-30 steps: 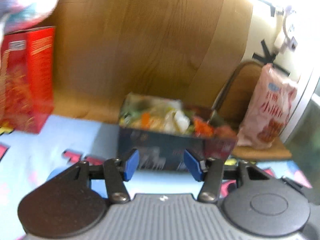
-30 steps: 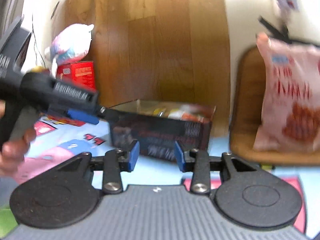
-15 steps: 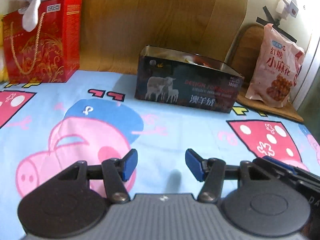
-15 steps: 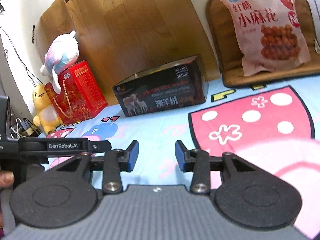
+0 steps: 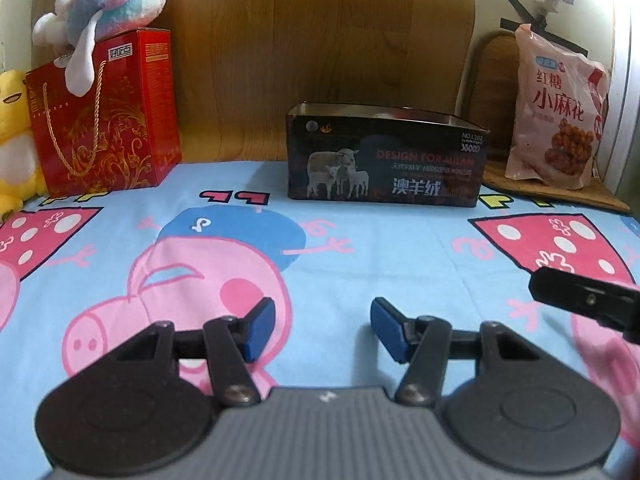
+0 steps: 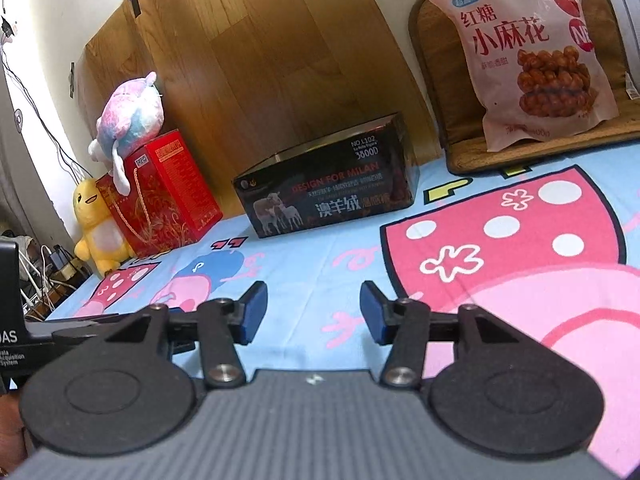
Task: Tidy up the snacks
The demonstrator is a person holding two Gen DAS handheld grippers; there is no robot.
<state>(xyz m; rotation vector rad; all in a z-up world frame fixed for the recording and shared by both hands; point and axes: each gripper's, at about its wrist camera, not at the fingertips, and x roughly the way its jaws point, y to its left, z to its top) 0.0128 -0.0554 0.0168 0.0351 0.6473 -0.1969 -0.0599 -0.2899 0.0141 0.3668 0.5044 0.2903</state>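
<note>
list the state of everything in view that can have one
left gripper: open, empty
right gripper: open, empty
dark box: lid off, upright
pink snack bag: sealed, propped upright on the brown mat
red gift bag: upright, plush toy resting on top

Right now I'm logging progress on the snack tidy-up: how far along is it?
Done: cannot confirm; the open black box sits at the wall, but its contents are hidden from this low angle. In hand: nothing; the left gripper and right gripper are both open and empty above the sheet. Left: possibly the pink snack bag, which leans on the brown cushion, outside the box.
</note>
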